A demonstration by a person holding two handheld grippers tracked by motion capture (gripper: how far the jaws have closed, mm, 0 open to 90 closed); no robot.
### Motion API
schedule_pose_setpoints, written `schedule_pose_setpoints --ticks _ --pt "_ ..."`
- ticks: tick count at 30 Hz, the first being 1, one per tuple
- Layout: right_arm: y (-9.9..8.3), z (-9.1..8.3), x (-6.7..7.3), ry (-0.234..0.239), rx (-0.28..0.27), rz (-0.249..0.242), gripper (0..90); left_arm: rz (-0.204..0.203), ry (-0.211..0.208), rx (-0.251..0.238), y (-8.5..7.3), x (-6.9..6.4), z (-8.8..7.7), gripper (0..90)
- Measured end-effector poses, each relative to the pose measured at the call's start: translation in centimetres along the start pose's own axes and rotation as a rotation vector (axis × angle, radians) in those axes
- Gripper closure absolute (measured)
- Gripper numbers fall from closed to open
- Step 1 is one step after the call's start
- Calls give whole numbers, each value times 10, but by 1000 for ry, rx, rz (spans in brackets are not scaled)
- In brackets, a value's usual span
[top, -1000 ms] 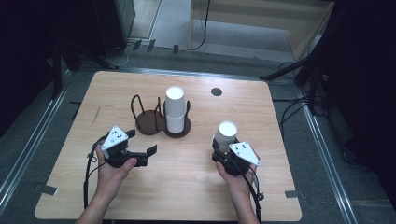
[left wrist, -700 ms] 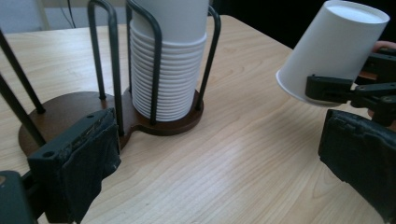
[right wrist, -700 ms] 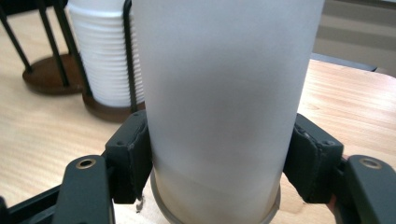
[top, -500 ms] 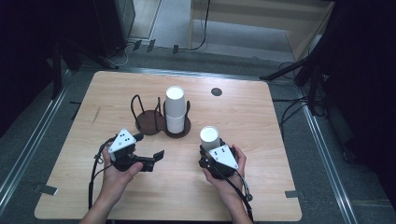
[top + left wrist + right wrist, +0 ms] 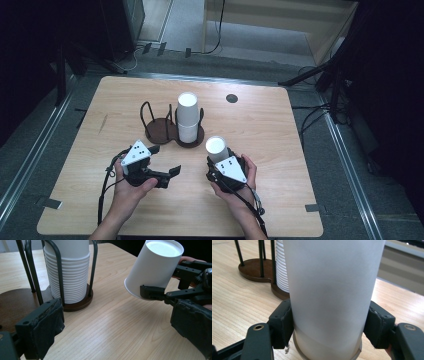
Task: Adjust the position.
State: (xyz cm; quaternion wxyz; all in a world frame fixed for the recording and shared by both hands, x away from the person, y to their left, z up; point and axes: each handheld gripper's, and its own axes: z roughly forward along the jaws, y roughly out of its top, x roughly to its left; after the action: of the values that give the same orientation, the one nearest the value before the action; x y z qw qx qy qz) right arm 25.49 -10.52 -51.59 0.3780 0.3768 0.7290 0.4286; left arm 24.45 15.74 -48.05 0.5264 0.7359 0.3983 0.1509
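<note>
Right gripper (image 5: pixel 218 161) clamped on a white paper cup (image 5: pixel 216 149), cup upside down between its pads, tilted, lifted off the bench (image 5: pixel 280 150). Left gripper (image 5: pixel 164 161) spread wide, holding nothing. Ahead of it stands the cup stack (image 5: pixel 187 116) in a dark wire holder (image 5: pixel 172 131); held cup sits to its right.

Past your wooden counter (image 5: pixel 280 200) you have grey floor (image 5: pixel 300 45) with black cables (image 5: pixel 218 30) and a pale wooden shelf unit (image 5: pixel 280 20) at the back.
</note>
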Motion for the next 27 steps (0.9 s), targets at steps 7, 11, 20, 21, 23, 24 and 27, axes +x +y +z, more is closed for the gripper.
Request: schedule_pose_setpoints --ticks 7,11,20,21,23,24,27 --pt "-1 1 7 -4 -8 -52 330 -2 -3 32 2 -5 4 0" --pt "-3 0 11 -2 -17 -85 330 11 -37 49 5 -10 8 0" --pt "-5 -1 23 15 -42 -168 333 35 -54 82 7 -18 14 45" --pt "-6 -2 25 13 -46 -191 333 38 -66 84 8 -18 15 49" --pt "-7 -2 30 19 -52 -218 333 44 -73 90 8 -20 16 55" --pt "-7 -2 32 24 -51 -227 332 47 -75 93 9 -20 16 57" --pt "-9 -2 36 38 -52 -250 332 57 -84 97 10 -23 17 63"
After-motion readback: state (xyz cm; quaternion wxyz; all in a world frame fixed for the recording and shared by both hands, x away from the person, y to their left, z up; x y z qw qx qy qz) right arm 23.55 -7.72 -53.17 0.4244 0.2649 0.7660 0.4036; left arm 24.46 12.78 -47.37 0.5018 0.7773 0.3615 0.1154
